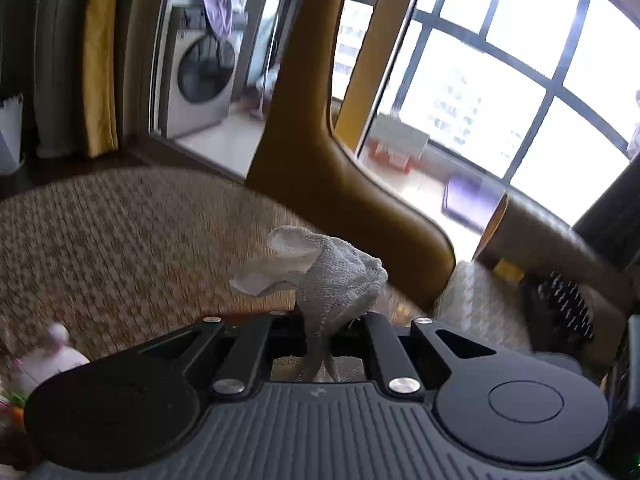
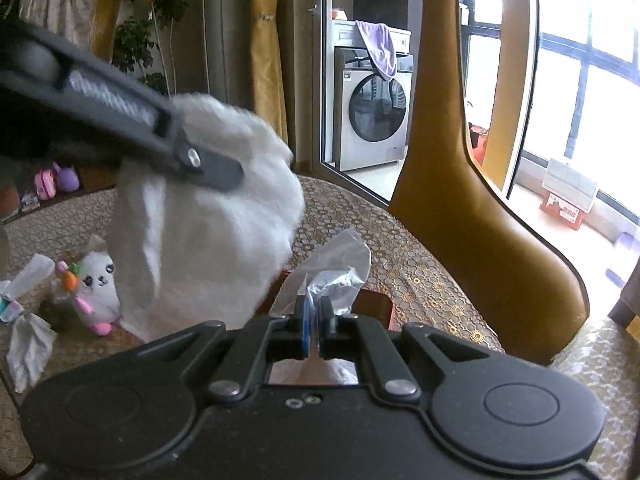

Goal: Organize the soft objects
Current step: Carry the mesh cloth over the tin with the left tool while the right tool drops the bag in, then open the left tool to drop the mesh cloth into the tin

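Observation:
My left gripper (image 1: 320, 320) is shut on a white knitted cloth (image 1: 336, 276), which bunches up above the jaws over the patterned table (image 1: 120, 240). In the right wrist view the same gripper (image 2: 216, 168) reaches in from the upper left, and the white cloth (image 2: 208, 232) hangs from it as a big fluffy bundle. My right gripper (image 2: 316, 320) is shut on a clear plastic bag (image 2: 336, 268), held just above the table beside the hanging cloth. A small white plush bunny (image 2: 96, 288) stands on the table at the left.
Crumpled tissues (image 2: 28, 344) and small wrapped items lie near the bunny. A mustard leather chair (image 2: 460, 200) stands behind the table's far edge, with a red-brown tray (image 2: 376, 304) under the bag. A washing machine (image 2: 372, 112) and a large window are beyond.

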Tool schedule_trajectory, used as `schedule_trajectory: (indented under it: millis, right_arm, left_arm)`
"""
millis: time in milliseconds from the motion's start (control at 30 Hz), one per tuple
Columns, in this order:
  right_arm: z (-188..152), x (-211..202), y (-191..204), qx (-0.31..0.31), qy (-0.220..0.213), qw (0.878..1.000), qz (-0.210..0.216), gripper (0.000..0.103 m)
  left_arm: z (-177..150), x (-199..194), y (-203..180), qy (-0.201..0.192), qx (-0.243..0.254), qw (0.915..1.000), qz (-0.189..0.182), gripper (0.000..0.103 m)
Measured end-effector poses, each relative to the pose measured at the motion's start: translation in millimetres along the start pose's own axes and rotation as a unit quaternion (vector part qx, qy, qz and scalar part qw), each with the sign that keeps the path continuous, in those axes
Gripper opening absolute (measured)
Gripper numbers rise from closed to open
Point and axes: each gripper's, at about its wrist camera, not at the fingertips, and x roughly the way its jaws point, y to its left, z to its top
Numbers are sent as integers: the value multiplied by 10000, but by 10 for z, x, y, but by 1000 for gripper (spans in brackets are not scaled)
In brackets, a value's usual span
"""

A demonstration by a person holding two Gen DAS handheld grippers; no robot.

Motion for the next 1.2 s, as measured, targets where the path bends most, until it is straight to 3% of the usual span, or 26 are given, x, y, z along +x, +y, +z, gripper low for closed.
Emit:
schedule_trajectory:
  millis: [333,533,700,967,1200]
  right_arm:
    - [-256,410,0,-307,455,9985,10,5]
    - [-340,503,-13,-456,679,9962,293,14]
    - [-350,493,2,-546,793,9942,470,18]
    - [-366,444,2,-678,852,9923,587,39]
    - [-365,354,-25,-669,815,9926,607,50]
  left_arm:
    - [-355,585,114,825,44,9965,140,8]
    - [-482,779,116,1164,216,9926,259,8]
    - [-531,865,109,1307,303,9903,352,8]
    - [-541,957,119,1455,397,9878,376,10]
    - [-549,936,99,1449,443,9878,346,10]
